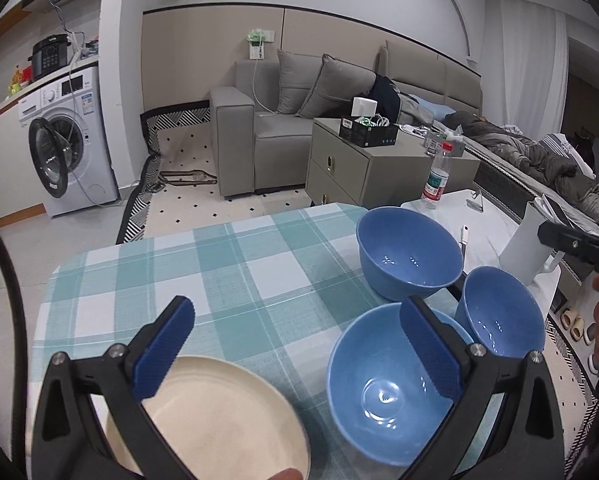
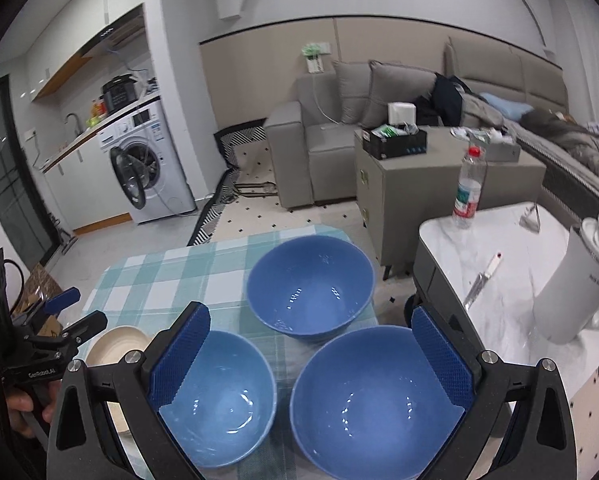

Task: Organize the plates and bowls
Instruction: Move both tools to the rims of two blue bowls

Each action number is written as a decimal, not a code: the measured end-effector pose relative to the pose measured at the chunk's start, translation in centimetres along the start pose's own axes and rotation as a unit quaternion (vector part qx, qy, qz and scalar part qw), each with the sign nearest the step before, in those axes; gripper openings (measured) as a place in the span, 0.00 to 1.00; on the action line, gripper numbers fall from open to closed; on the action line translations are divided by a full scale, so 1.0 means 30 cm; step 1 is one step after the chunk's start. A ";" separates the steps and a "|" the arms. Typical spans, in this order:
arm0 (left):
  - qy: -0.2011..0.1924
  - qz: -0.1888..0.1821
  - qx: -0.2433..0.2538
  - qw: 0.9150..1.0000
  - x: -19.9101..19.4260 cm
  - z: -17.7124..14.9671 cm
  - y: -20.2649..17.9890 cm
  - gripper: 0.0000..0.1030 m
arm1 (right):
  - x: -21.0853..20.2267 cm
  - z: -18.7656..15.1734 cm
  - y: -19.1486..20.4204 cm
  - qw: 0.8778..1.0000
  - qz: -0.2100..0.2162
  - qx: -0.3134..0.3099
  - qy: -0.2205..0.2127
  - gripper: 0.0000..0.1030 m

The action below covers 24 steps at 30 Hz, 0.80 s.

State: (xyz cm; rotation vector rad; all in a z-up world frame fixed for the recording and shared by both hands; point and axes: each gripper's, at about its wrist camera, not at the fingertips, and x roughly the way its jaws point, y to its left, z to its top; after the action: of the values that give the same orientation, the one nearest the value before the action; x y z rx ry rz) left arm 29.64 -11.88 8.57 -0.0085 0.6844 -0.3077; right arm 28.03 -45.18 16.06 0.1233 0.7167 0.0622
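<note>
Three blue bowls stand on the checked tablecloth [image 1: 219, 272]. In the left wrist view: a far bowl [image 1: 409, 252], a right bowl [image 1: 499, 312] and a near bowl [image 1: 383, 392]. A cream plate [image 1: 219, 420] lies at the near left. My left gripper [image 1: 299, 320] is open above the cloth, between plate and near bowl. In the right wrist view my right gripper [image 2: 311, 320] is open above the bowls: far [image 2: 309, 284], near left [image 2: 223, 396], near right [image 2: 375, 404]. The plate [image 2: 115, 346] and the left gripper [image 2: 75, 308] show at left.
A white side table [image 2: 499, 320] stands right of the cloth with a water bottle [image 2: 467, 190], a knife [image 2: 481, 280] and a white kettle [image 2: 575, 280]. A grey cabinet [image 1: 379, 160], sofa and washing machine [image 1: 67, 144] stand behind.
</note>
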 end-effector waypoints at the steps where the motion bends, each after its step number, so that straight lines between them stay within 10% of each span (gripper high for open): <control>1: 0.005 -0.004 0.000 1.000 0.026 0.011 -0.007 1.00 | 0.023 0.001 -0.019 1.000 -0.004 0.009 0.004 1.00; 24: 0.087 -0.018 0.033 0.996 0.448 0.160 -0.150 1.00 | 0.431 0.060 -0.214 0.993 -0.036 0.050 0.100 0.99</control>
State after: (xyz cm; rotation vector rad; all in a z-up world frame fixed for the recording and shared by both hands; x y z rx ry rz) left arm 41.23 -20.40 4.43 0.0698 0.8464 -0.3692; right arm 39.03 -50.44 8.13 0.1884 0.9246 -0.0316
